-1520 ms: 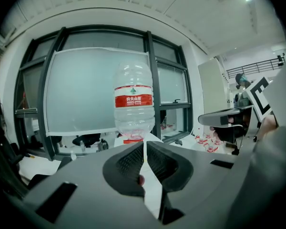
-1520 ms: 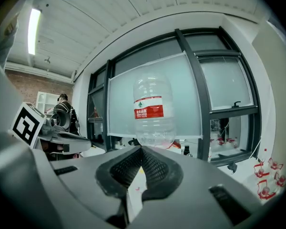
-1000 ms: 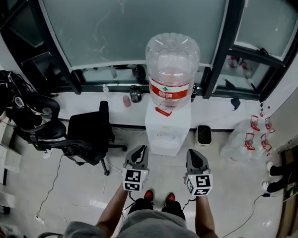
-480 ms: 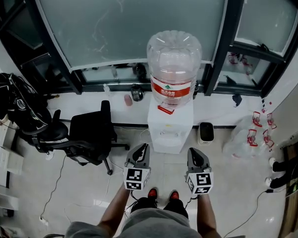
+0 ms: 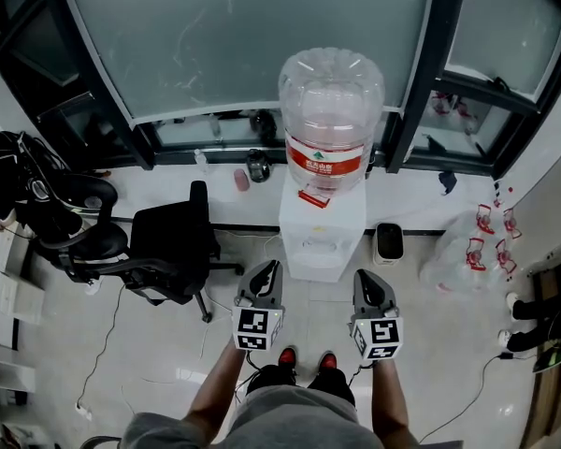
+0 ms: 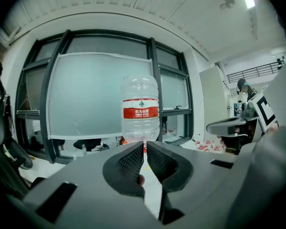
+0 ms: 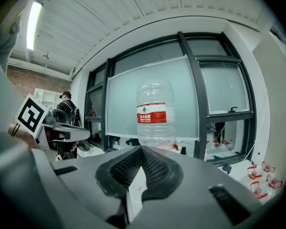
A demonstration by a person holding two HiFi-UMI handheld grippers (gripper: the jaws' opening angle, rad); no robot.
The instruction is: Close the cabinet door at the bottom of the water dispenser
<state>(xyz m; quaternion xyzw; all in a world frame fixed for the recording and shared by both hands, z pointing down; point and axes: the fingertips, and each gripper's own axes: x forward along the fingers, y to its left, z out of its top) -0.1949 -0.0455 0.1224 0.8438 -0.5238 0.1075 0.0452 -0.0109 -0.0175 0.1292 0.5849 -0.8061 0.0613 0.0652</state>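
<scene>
The white water dispenser stands against the window sill, carrying a big clear bottle with a red label. From above I see only its top and upper front; the bottom cabinet door is hidden. My left gripper and right gripper hover side by side just in front of it, apart from it. In the left gripper view the jaws meet at their tips below the bottle, nothing between them. The right gripper's jaws also touch, empty, under the bottle.
A black office chair stands left of the dispenser, and a second chair piled with bags further left. A small black bin and plastic bags lie to the right. Cables trail over the floor by the person's red shoes.
The head view has drifted a little, so the dispenser and bottle sit slightly higher and further right. Both grippers keep their places and stay shut.
</scene>
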